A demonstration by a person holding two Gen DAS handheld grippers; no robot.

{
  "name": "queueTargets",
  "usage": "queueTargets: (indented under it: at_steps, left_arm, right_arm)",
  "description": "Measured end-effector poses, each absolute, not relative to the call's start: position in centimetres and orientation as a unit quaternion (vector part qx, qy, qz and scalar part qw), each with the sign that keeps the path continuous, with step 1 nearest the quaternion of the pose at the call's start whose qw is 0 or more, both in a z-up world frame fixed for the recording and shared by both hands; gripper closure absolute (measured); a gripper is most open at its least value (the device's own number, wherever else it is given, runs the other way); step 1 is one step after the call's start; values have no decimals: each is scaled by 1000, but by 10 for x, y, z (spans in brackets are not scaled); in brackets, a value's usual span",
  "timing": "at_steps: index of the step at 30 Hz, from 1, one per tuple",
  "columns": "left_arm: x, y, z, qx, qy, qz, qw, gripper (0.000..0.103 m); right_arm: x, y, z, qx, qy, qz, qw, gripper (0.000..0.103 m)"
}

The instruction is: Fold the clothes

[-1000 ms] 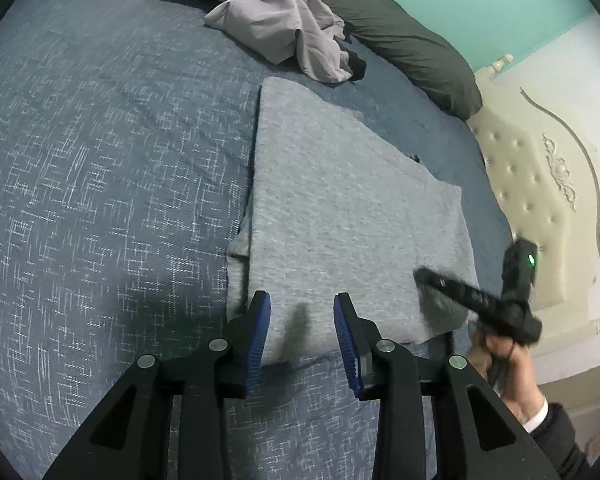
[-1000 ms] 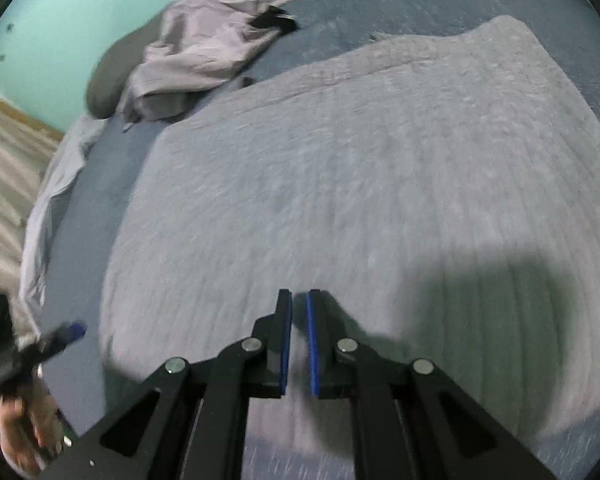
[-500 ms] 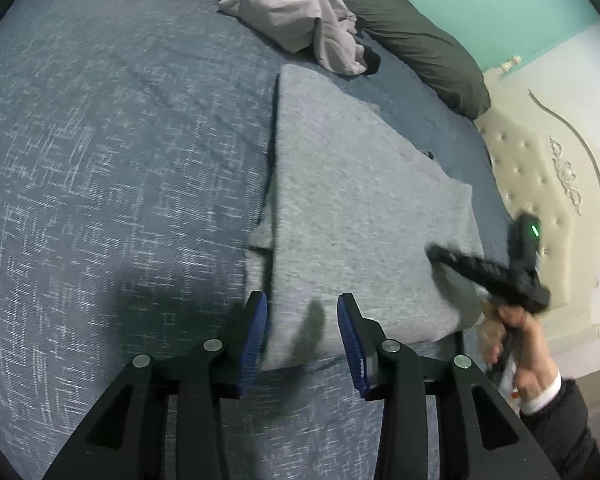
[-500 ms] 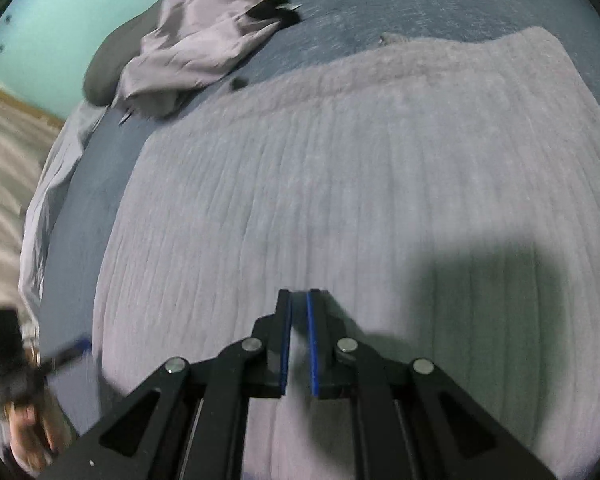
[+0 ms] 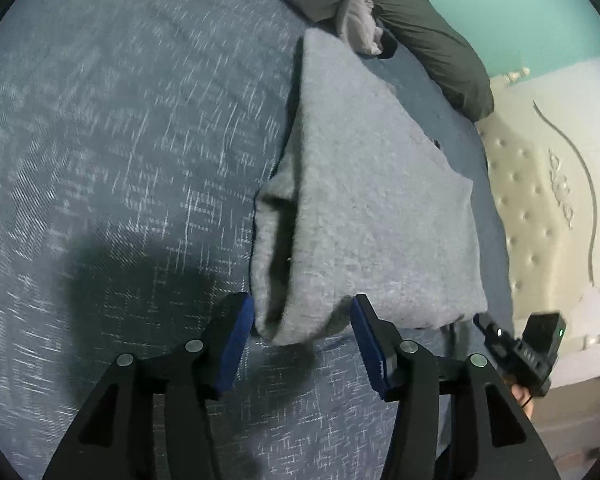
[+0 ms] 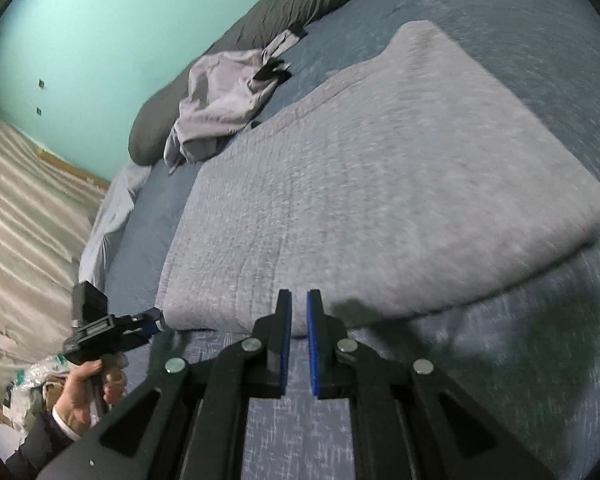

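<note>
A folded grey garment (image 5: 372, 208) lies flat on the blue bedspread (image 5: 120, 160). My left gripper (image 5: 302, 340) is open, and the garment's near left corner sits between its blue pads without being pinched. The right wrist view shows the same garment (image 6: 380, 184) filling the middle of the frame. My right gripper (image 6: 299, 320) is shut with nothing in it, its tips at the garment's near edge. Each gripper is held by a hand, and each appears in the other's view: right gripper (image 5: 486, 322), left gripper (image 6: 150, 320).
A crumpled pale garment (image 6: 224, 100) lies at the far end of the bed against a long dark pillow (image 6: 300, 4). A cream tufted headboard (image 5: 540, 200) borders the bed on the right. Teal wall (image 6: 80, 20) lies behind.
My left gripper moved forward until the garment's corner came between its open fingers. My right gripper drew back from over the garment to its near edge, still shut.
</note>
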State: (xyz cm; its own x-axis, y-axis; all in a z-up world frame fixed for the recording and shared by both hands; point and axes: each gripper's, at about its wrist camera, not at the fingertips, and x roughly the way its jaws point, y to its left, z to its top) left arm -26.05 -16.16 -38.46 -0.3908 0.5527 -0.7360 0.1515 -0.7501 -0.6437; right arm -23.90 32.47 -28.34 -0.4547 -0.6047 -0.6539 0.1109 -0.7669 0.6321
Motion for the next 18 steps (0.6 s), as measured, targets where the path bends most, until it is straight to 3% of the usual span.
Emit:
queueTargets:
  at_steps: [15, 17, 18]
  left_arm:
    - [-272, -162, -402, -496, -406, 753, 151, 49]
    - [-273, -160, -401, -493, -406, 755, 151, 55]
    - [-273, -159, -400, -492, -405, 756, 151, 63]
  right_arm:
    - [-221, 364, -299, 444, -291, -824, 197, 97]
    - [-222, 367, -300, 442, -294, -824, 196, 97]
    - [-222, 368, -301, 442, -295, -824, 195, 97]
